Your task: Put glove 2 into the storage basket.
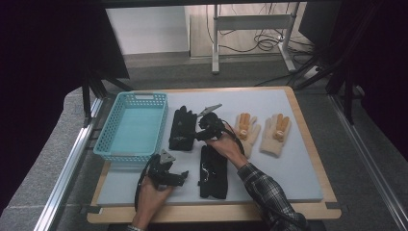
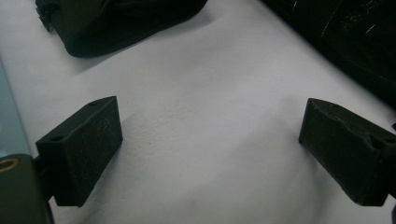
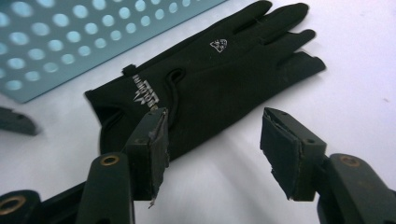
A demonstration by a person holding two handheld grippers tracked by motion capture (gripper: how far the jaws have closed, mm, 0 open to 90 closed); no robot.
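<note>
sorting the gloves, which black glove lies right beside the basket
The far black glove, lying right beside the blue basket. The other black glove lies nearer the person, past the basket's corner.

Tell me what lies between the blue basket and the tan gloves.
In the high view, a black glove and the right hand-held gripper lie between the blue basket and tan gloves.

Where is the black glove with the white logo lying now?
In the high view, the black glove with the white logo lies flat on the grey mat, just right of the blue basket, with the right tongs beside it.
</note>
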